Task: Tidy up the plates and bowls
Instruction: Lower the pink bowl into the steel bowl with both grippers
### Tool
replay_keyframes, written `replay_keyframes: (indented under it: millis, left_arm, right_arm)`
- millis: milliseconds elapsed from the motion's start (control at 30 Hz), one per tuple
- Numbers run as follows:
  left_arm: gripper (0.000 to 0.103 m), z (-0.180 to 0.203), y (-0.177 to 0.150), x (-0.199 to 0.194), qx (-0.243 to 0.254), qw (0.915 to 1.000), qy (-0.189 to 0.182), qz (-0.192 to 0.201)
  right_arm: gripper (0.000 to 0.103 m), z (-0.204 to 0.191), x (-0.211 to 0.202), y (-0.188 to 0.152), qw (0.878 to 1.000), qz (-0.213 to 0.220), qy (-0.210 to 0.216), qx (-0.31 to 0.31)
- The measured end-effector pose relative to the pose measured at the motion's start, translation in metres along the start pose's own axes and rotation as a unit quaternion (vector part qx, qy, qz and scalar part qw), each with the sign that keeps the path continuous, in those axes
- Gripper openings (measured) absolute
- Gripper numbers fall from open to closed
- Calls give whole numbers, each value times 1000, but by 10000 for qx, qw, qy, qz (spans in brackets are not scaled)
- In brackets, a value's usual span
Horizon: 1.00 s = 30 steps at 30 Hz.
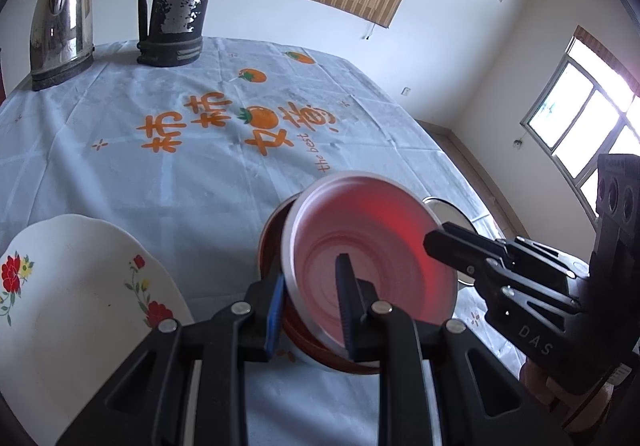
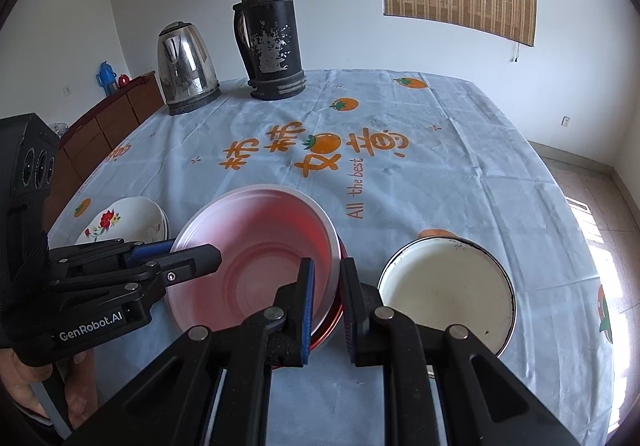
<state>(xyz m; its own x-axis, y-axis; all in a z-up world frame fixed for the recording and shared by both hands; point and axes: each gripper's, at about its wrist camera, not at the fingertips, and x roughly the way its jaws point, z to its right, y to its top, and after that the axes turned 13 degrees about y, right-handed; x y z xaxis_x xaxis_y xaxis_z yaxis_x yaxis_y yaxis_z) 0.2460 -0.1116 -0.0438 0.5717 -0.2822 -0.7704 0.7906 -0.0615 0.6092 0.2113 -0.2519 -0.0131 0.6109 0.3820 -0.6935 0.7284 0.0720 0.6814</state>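
Near table edge: left gripper (image 1: 310, 310) and right gripper (image 2: 325, 310), jaws each clamped on opposite rims of pink metal bowl (image 2: 256, 258); white enamel bowl (image 2: 448, 294) just right.

We see our left hand-held gripper (image 1: 312, 310) with its blue pads straddling the near rim of the pink bowl (image 1: 372, 254), which sits tilted in a red-rimmed bowl (image 1: 276, 238). The right hand-held gripper (image 1: 444, 242) reaches over its far side; a floral plate (image 1: 76, 286) lies left.

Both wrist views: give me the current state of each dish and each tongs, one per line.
Pink bowl: tilted, nested in red bowl.
Red bowl: on the table.
White enamel bowl: upright, empty.
Floral plates: stacked.
Left tongs: shut on pink bowl rim.
Right tongs: straddling bowl rims.
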Motion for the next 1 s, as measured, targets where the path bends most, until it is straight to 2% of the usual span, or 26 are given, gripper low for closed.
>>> replay_keyframes:
  millis: [467, 1000]
  left_arm:
    - [20, 0, -1, -2, 3, 10000, 67, -7]
    - [22, 3, -2, 0, 106, 9999, 57, -21]
  right_arm:
    - [16, 3, 9, -2, 9999, -167, 38, 17]
    - [16, 2, 11, -3, 9997, -187, -113, -105]
